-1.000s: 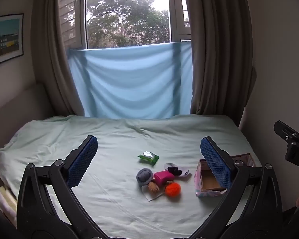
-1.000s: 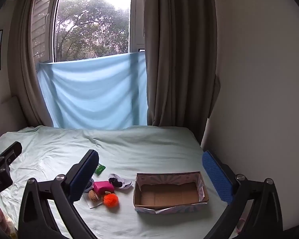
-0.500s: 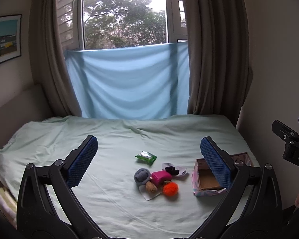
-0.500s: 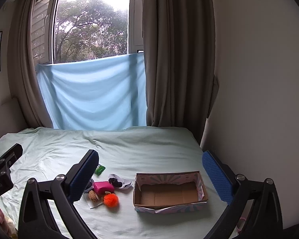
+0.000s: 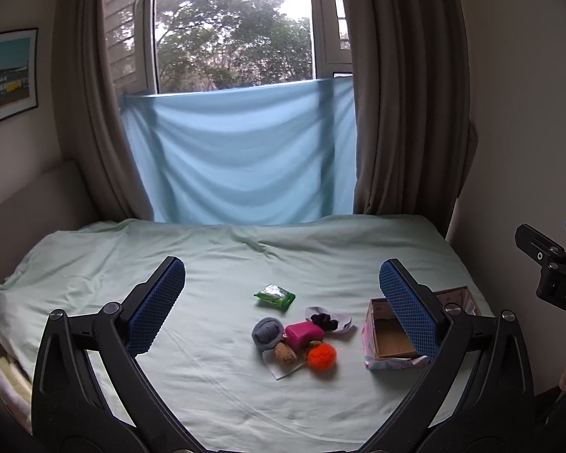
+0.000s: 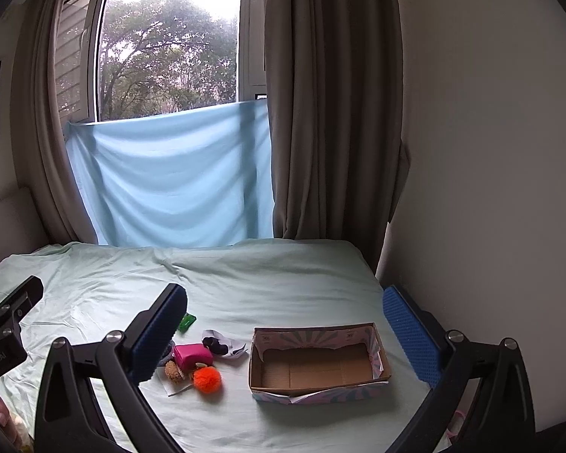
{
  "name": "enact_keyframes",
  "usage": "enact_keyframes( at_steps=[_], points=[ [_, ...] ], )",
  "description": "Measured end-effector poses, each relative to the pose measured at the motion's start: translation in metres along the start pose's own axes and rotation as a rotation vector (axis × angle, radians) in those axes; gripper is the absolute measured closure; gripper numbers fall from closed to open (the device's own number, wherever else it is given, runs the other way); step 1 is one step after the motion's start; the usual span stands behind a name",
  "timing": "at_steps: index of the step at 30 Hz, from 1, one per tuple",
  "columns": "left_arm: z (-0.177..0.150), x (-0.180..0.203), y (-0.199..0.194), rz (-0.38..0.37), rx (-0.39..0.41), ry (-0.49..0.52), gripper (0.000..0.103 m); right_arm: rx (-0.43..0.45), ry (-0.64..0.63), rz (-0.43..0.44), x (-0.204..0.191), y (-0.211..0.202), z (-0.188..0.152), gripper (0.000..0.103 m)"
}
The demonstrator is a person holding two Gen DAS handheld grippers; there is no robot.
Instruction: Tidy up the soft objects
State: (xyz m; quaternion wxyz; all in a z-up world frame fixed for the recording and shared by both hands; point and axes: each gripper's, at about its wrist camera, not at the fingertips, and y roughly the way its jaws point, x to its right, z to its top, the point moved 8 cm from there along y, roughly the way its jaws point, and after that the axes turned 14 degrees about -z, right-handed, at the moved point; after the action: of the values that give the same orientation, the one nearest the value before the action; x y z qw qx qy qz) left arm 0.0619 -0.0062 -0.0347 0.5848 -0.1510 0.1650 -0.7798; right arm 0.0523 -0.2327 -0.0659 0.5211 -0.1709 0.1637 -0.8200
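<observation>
A small heap of soft things lies on the pale green bed sheet (image 5: 215, 339): an orange pom-pom (image 5: 322, 356) (image 6: 207, 379), a pink block (image 5: 304, 334) (image 6: 192, 355), a grey ball (image 5: 268, 333), a brown fuzzy ball (image 5: 285, 352) (image 6: 174, 371), a black scrunchie (image 5: 323, 321) (image 6: 216, 345) on white cloth, and a green packet (image 5: 274, 295) (image 6: 187, 321). An empty cardboard box (image 6: 317, 368) (image 5: 390, 343) stands just right of them. My left gripper (image 5: 281, 302) and right gripper (image 6: 285, 330) both hang open above the bed, holding nothing.
A wall (image 6: 490, 151) runs close along the bed's right side. Brown curtains (image 5: 396, 94) and a blue cloth (image 5: 241, 158) over the window stand at the bed's far end. Folded pale items (image 5: 7, 381) sit low at the left edge.
Both views have shifted slightly; the heap and box sit a little lower and more to the left in the left wrist view. Nothing on the bed has moved.
</observation>
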Motion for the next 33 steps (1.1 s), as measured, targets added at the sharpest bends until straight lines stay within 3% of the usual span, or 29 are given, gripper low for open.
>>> enact_keyframes(
  at_steps=[33],
  points=[
    [0.0006,-0.0004,0.0006,0.000,-0.010,-0.005,0.001,0.005,-0.004,0.015,0.0017,0.0011,0.0057,0.000]
  ],
)
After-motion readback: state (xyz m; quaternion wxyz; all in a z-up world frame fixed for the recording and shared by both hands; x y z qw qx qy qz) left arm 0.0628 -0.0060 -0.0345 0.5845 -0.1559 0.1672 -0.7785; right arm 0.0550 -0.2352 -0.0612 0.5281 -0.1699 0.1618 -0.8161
